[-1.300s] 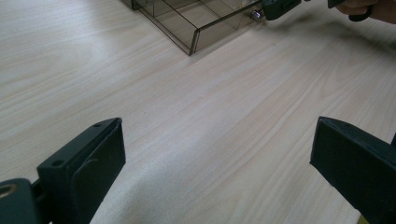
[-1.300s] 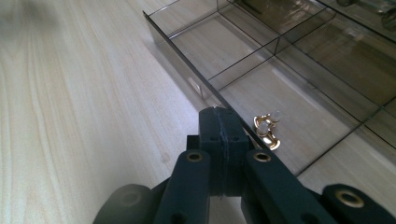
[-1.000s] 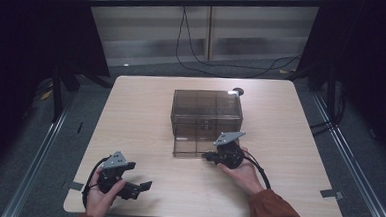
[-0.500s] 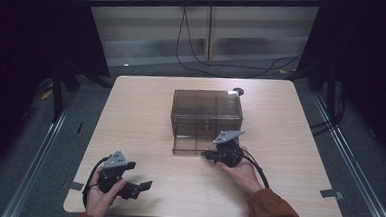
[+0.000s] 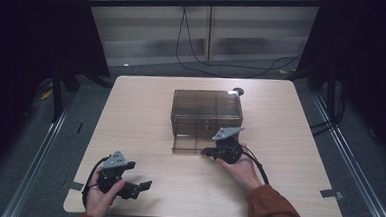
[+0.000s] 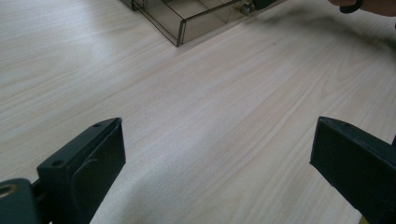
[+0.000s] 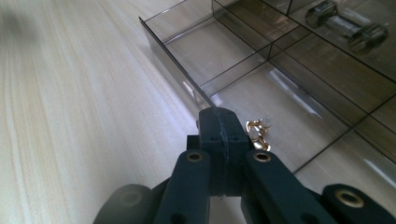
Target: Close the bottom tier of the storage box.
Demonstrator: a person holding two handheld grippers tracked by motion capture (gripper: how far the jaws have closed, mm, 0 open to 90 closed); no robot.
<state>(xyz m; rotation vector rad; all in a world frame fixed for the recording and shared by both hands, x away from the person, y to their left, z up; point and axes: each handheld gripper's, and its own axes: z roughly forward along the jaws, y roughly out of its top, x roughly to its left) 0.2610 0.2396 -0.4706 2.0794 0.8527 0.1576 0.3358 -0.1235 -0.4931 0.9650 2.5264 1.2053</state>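
Right tongs unmoved, tight on drawer

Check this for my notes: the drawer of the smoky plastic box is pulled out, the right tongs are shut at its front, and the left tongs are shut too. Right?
Not quite. The left tongs are open: the left gripper view shows their two jaws wide apart over bare table. The rest holds: the drawer is pulled out and the right tongs are shut at its front.

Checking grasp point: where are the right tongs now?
In the high view the right tongs sit right of table centre at the front wall of the pulled-out drawer of the smoky clear box; their own view shows jaws shut at its knob.
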